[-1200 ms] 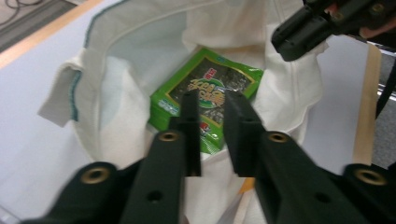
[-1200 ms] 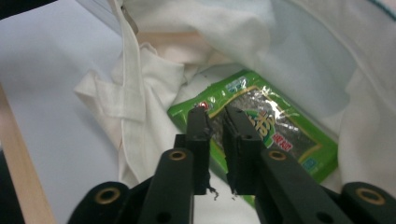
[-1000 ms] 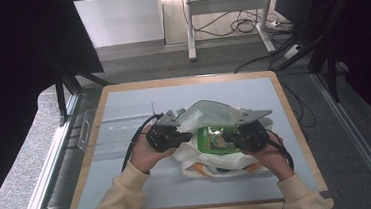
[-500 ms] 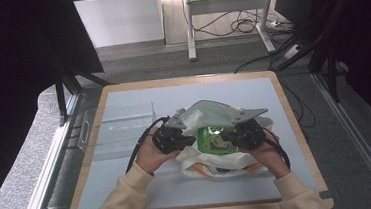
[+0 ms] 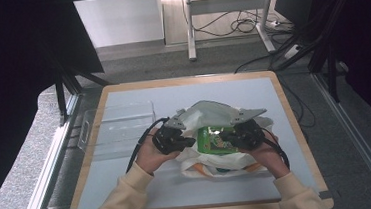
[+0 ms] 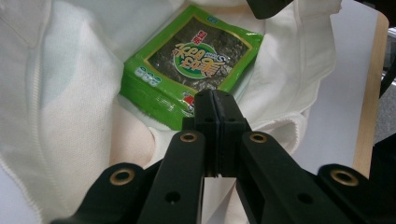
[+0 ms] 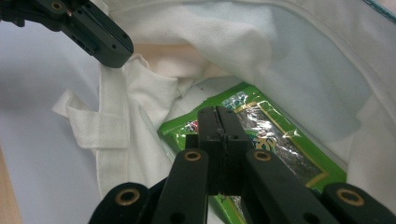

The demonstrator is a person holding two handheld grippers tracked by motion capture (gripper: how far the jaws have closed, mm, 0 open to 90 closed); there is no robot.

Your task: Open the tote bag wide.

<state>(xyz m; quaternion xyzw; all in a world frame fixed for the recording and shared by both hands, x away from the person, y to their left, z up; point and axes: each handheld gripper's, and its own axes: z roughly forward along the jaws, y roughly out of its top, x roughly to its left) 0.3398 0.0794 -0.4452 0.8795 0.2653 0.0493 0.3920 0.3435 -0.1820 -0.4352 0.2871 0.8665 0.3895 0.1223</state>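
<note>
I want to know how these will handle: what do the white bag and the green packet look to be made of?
The white bag looks like woven cotton cloth, matte, with stitched hems, soft folds and a flat strap. The green packet looks like thin plastic or foil film: glossy, printed, with bright glare in the right gripper view. Both are judged by look alone.

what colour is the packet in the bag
Bright green, with a dark centre panel and a round green logo. The packet shows best in the left gripper view, lying inside the white bag.
</note>
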